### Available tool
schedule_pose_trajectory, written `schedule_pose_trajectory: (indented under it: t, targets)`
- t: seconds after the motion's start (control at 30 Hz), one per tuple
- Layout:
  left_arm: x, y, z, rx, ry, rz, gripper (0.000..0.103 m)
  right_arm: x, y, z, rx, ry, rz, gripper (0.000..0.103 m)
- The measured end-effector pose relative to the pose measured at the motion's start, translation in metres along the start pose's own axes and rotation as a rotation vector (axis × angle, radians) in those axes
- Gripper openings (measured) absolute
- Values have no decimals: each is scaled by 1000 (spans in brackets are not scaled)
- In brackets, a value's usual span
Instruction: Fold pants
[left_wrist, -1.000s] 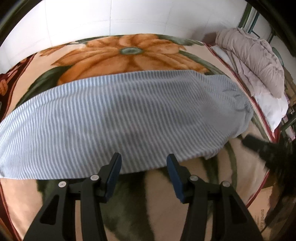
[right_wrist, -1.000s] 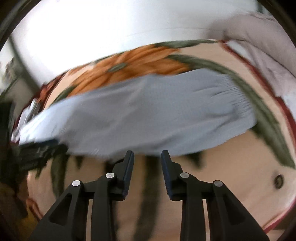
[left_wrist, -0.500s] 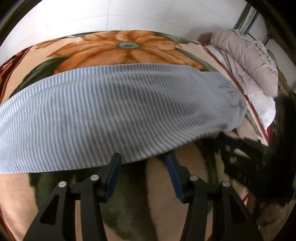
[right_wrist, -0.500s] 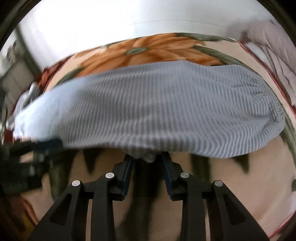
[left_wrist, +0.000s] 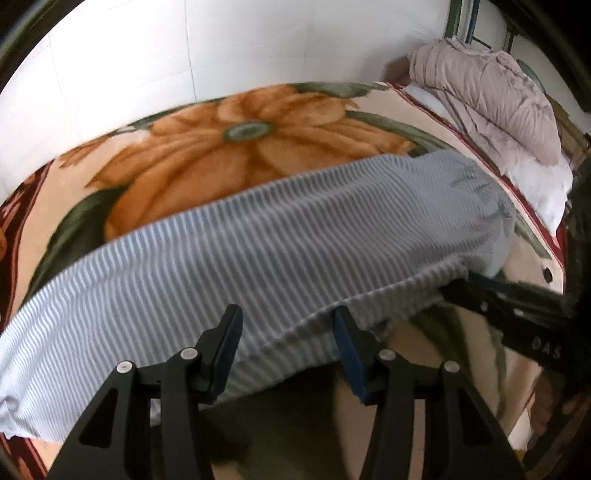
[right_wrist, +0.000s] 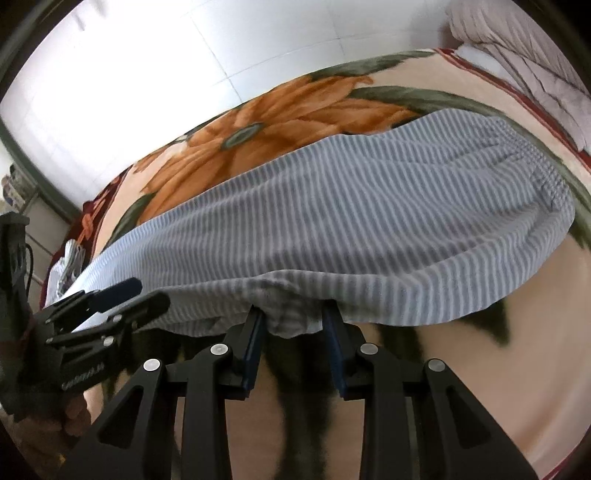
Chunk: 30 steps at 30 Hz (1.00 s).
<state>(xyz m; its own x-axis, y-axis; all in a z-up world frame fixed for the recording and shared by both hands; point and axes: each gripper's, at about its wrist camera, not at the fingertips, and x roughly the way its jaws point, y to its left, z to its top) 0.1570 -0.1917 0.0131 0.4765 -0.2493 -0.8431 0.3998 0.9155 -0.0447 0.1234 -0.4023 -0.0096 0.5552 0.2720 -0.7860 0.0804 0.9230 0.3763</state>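
While the striped pants (left_wrist: 280, 236) lie lengthwise across the bed's floral blanket (left_wrist: 240, 147), waistband (right_wrist: 532, 162) toward the pillow end, you've got both tools at the near long edge, approx. mid-length. Left tool (left_wrist: 286, 339): jaws spread wide, the near hem sitting between them but not pinched; fabric drapes over the gap w/o contact you can confirm. Right tool (right_wrist: 293, 325): jaws also spread, straddling a small bunched lump of cloth at the crotch/seam area (right_wrist: 291, 314); the lump sits between the pads, touching or nearly so, not yet clamped as far as the view shows. Placement makes sense: two grips on the same long edge, set apart, let you lift that edge evenly and carry it over to the far side, i.e. a lengthwise fold. The right wrist view shows the left tool (right_wrist: 122, 295) over the leg portion, near the cuffs' side. Judgement: pre-grasp stage, fold not begun. Risk: closing on the bunched lump only may catch one layer and drag the pants askew. A quilt (left_wrist: 487, 99) and pillow (left_wrist: 539, 184) rest at the head end, well apart.
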Motion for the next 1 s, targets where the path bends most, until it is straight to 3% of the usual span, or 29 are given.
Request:
schedule_pose_trajectory:
  t: [0.17, 0.4, 0.5, 0.63, 0.8, 0.93, 1.0]
  targets:
    - [4, 16, 7, -102, -4, -53, 53, 7, 12, -7, 45, 16, -13, 54]
    - [-6, 19, 4, -94, -16, -56, 53, 19, 36, -8, -46, -5, -166, 53]
    - [-15, 23, -1, -80, -12, -103, 53, 9, 28, 0, 12, -51, -137, 53]
    - [-23, 25, -6, -64, -3, -181, 53, 9, 17, 8, 76, -48, -99, 53]
    - [-14, 14, -11, -7, 42, -206, 53, 9, 13, 6, 118, -58, -75, 53]
    - [-4, 3, -12, 35, 50, -162, 53, 4, 11, 4, 143, -77, -58, 53]
    - [-1, 1, -7, 48, 14, -81, 53, 1, 12, 0, 147, -84, -65, 53]
